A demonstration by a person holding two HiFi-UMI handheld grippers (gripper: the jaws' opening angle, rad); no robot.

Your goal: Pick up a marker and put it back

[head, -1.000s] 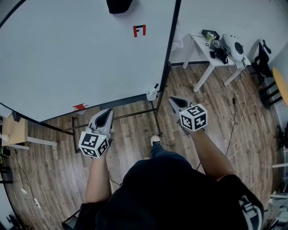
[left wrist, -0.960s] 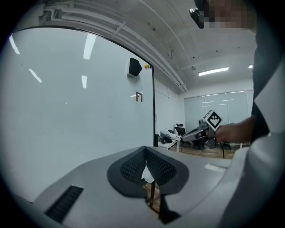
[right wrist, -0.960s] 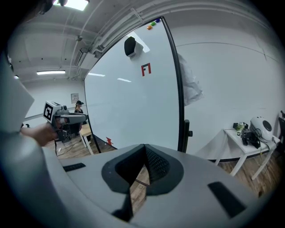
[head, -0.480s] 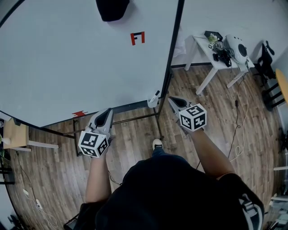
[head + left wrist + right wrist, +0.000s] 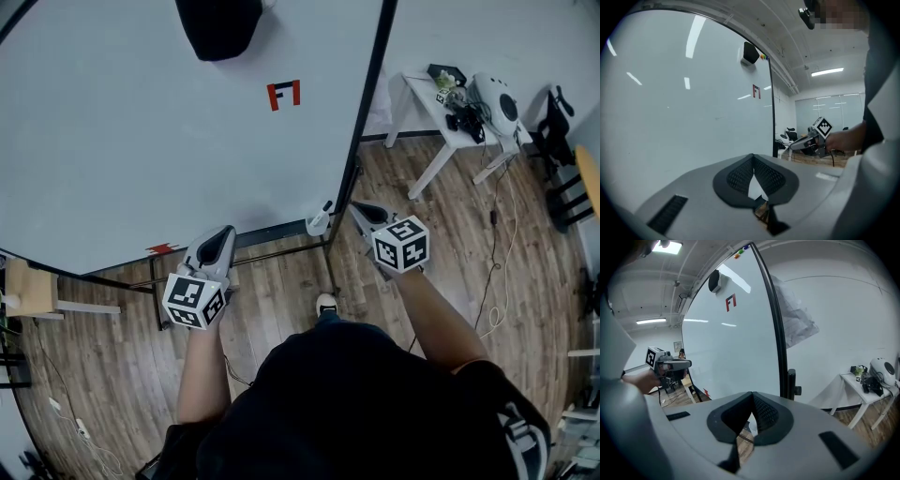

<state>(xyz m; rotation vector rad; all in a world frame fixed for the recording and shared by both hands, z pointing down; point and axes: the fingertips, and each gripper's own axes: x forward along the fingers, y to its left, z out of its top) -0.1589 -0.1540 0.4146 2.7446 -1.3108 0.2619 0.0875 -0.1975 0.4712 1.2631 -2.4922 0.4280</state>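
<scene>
A person stood on the wood floor [image 5: 281,281] facing a whiteboard [image 5: 141,159], with the left gripper [image 5: 225,232] and right gripper [image 5: 357,207] held toward its lower edge. A white cup [image 5: 317,225] holding a marker [image 5: 325,206] hung at the board's lower right corner, near the right gripper.

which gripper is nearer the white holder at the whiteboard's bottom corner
The right gripper, just beside the white holder; the left gripper is farther off along the board's bottom edge.

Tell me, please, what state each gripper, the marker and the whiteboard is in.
left gripper: shut, empty
right gripper: shut, empty
marker: untouched, standing in its white holder
whiteboard: upright, blank but for a red mark
</scene>
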